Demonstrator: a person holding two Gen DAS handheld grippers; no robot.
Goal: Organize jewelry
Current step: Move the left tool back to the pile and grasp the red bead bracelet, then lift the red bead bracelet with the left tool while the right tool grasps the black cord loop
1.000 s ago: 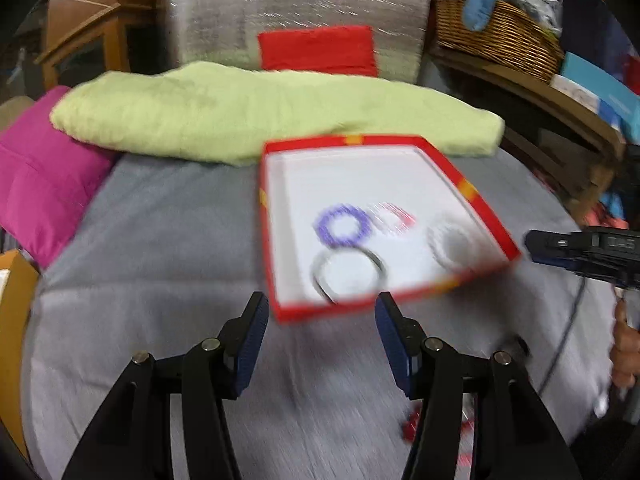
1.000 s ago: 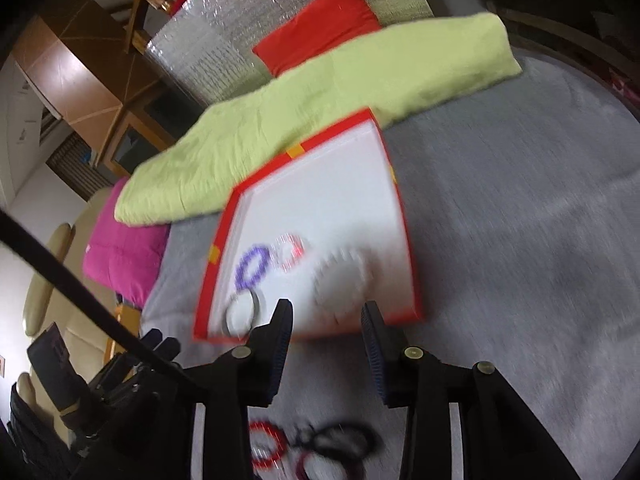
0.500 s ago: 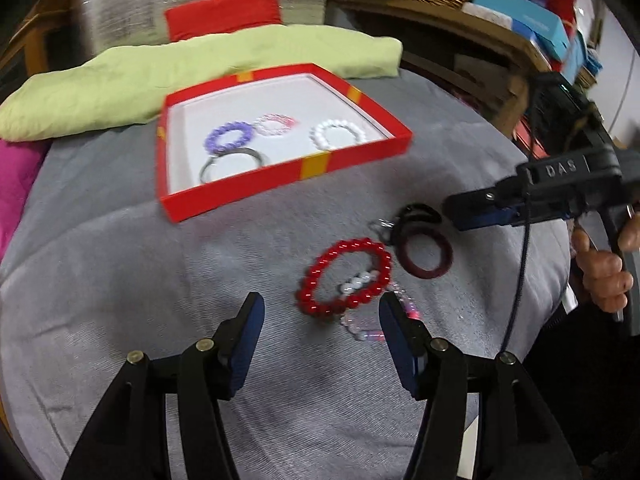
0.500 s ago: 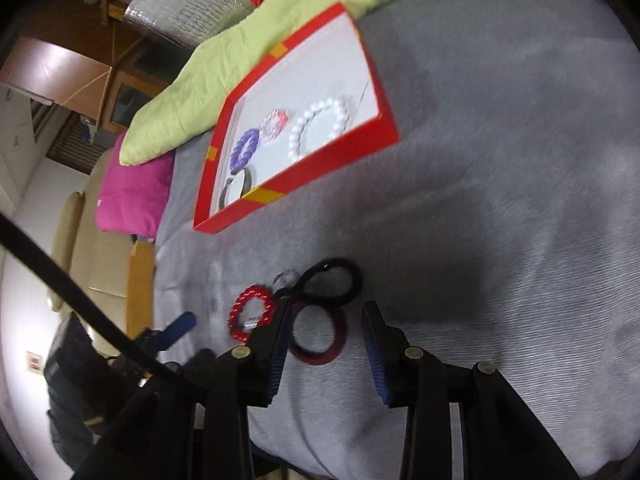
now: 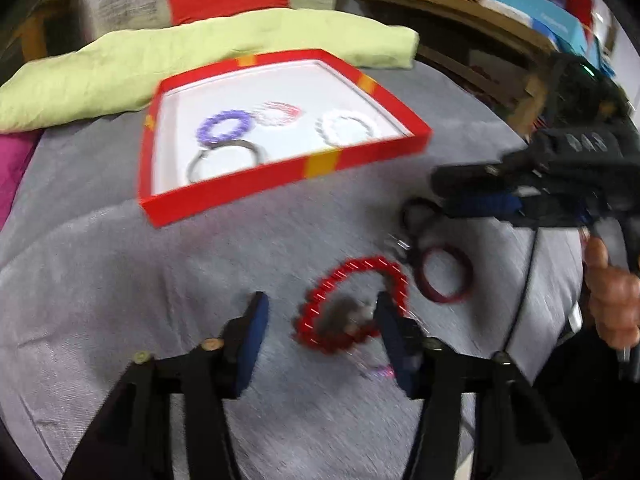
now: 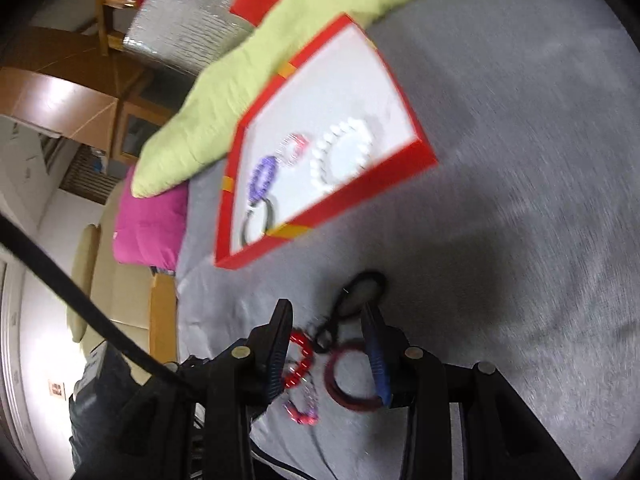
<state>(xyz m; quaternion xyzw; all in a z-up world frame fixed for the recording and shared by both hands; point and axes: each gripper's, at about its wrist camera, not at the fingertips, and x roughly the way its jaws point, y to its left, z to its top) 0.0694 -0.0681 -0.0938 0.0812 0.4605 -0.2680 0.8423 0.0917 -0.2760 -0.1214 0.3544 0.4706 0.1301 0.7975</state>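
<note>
Red cardboard forms the shallow tray [image 5: 320, 162] that is seen at the far side of the grey tabletop [image 5: 120, 280], and four pieces are already laid on its white floor: a purple bracelet [image 5: 224, 128], a pink one [image 5: 278, 113], a white beaded one [image 5: 346, 128] and a dark metal ring [image 5: 224, 156]. Roughly half of the work is judged to be done. Left outside the tray, on the near right of the cloth, are a red beaded bracelet [image 5: 352, 308], a dark red bangle [image 5: 446, 276], a black loop with a clasp [image 6: 360, 292] and a small pink-and-clear strand [image 6: 302, 408], all bunched closely together and partly overlapping; motion blur hides finer detail. The left gripper [image 5: 320, 340] is held wide open with nothing gripped, the red beaded bracelet lying between its fingers. The right gripper [image 6: 328, 352] is likewise open and empty, poised over the black loop and the bangle. No piece is lifted yet.
</note>
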